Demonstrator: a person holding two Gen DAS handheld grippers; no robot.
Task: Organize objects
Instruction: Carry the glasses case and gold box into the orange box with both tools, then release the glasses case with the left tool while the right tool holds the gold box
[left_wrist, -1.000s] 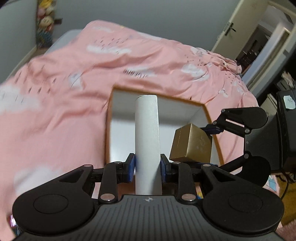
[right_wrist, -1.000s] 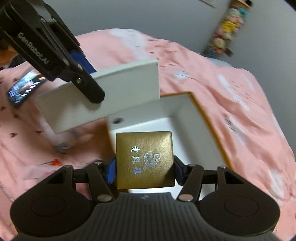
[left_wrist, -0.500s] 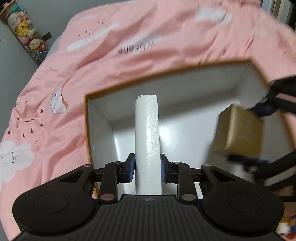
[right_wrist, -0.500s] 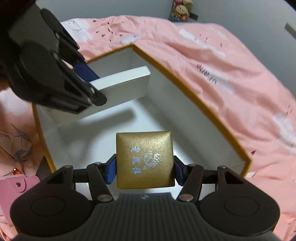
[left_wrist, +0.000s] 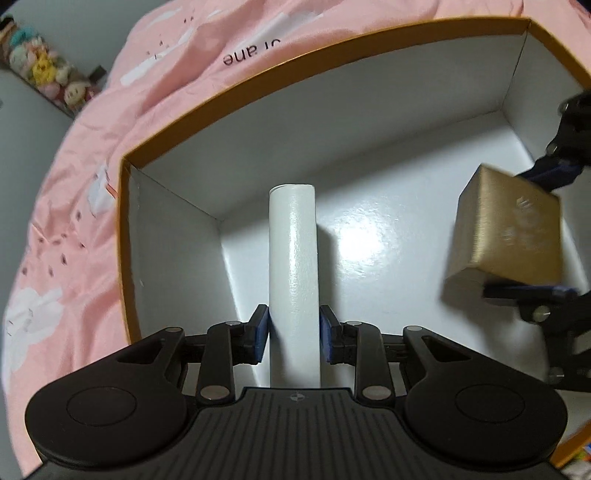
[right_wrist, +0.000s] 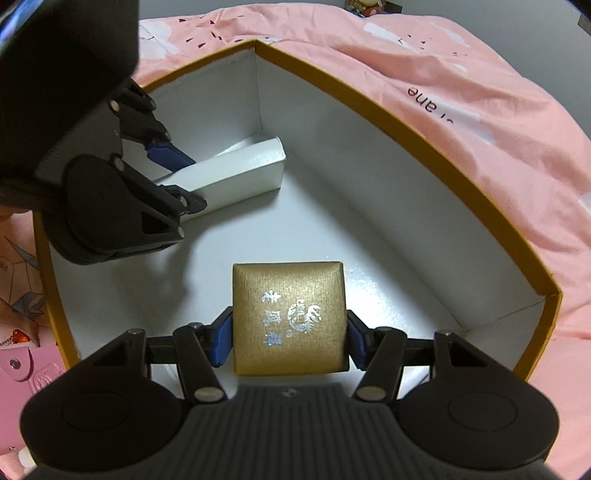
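A large open box with an orange rim (left_wrist: 258, 77) and white inside lies on a pink bedspread; it also shows in the right wrist view (right_wrist: 406, 122). My left gripper (left_wrist: 293, 328) is shut on a long flat white box (left_wrist: 293, 266), held low inside the big box toward its far left corner; the white box also shows in the right wrist view (right_wrist: 236, 173). My right gripper (right_wrist: 290, 339) is shut on a small gold box (right_wrist: 290, 317) with silver print, held inside the big box; the gold box also shows in the left wrist view (left_wrist: 506, 236).
The pink bedspread (left_wrist: 74, 184) surrounds the box. A pink snap pouch (right_wrist: 26, 373) and an orange-tipped item (right_wrist: 18, 338) lie left of the box. Plush toys (left_wrist: 48, 74) sit on a wall shelf at the far left.
Both grippers have moved down into the big box with their loads. The white box now sits near the far left corner, the gold box lower over the floor.
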